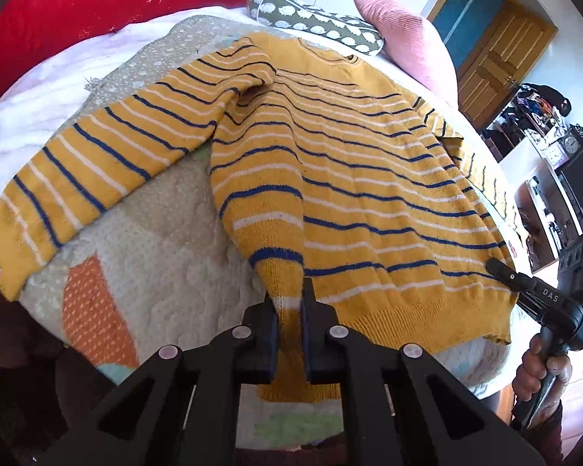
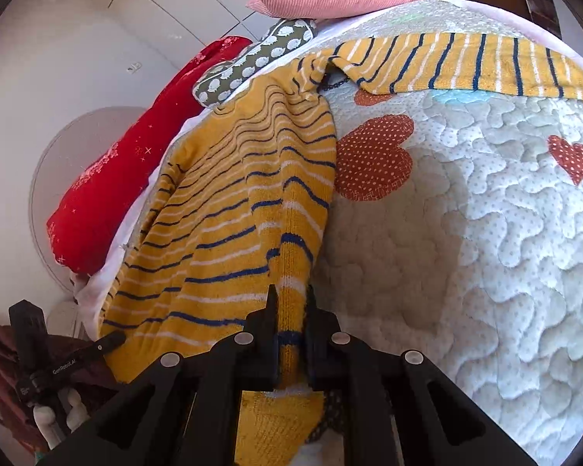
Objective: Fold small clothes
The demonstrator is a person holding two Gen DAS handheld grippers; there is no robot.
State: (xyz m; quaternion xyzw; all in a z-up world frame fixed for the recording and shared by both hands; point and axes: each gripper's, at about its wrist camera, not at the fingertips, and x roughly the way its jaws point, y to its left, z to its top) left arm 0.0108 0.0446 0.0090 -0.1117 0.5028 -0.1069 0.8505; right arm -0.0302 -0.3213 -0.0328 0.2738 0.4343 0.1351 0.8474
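Note:
A yellow knit sweater [image 1: 349, 178] with blue and white stripes lies spread on a quilted bedspread [image 1: 155, 256]. My left gripper [image 1: 289, 299] is shut on the sweater's bottom hem at its left corner. My right gripper [image 2: 291, 303] is shut on the hem at the sweater's [image 2: 229, 213] other corner; it also shows at the right edge of the left wrist view [image 1: 501, 268]. One sleeve [image 1: 97, 163] lies out to the left, the other sleeve [image 2: 466, 66] stretches across the quilt [image 2: 486, 213].
A red cushion [image 1: 77, 11], a grey patterned pillow [image 1: 322, 23] and a pink pillow [image 1: 404, 35] lie at the head of the bed. A wooden door [image 1: 493, 50] and cluttered shelves [image 1: 540, 116] stand to the right.

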